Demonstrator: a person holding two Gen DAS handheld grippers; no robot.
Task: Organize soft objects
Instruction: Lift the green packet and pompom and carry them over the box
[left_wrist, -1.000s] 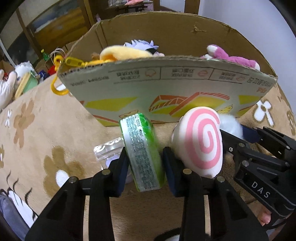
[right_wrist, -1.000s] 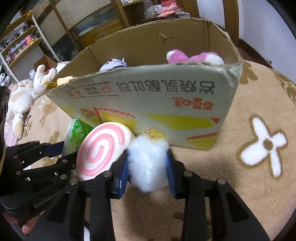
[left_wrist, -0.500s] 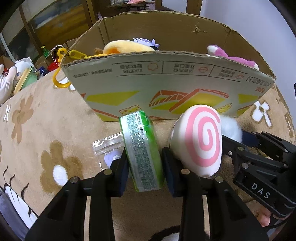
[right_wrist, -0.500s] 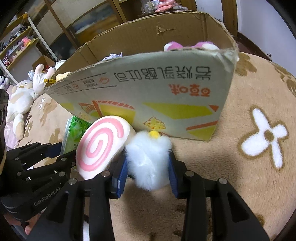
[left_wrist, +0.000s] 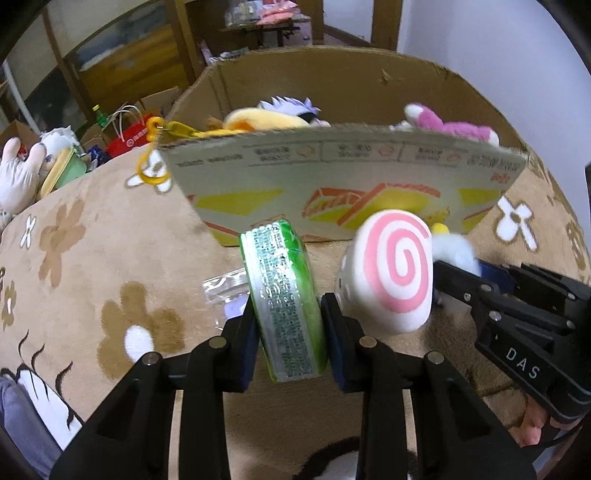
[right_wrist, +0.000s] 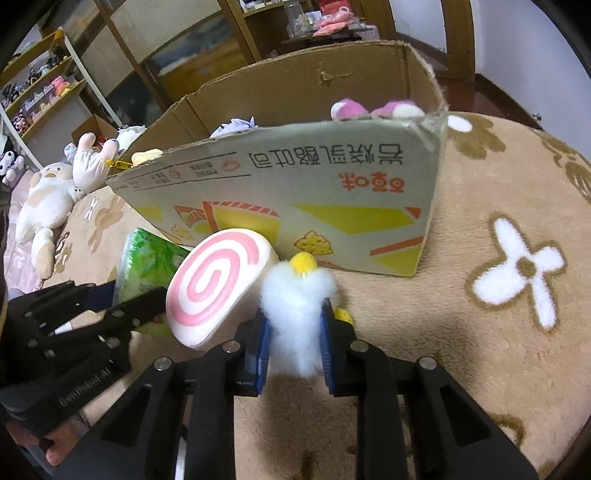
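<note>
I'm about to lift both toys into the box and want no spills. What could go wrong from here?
The right claw is closing on loose white fluff of the white plush, so it might slip out. The swirl cushion leans between both claws and could get knocked over. The cardboard box has a tall near wall; the green packet in the left claw may catch it.

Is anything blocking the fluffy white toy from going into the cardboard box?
Yes. The cardboard box's printed front wall rises right behind the fluffy white toy, on which the right gripper's jaws are closing; the toy must clear its top edge.
</note>
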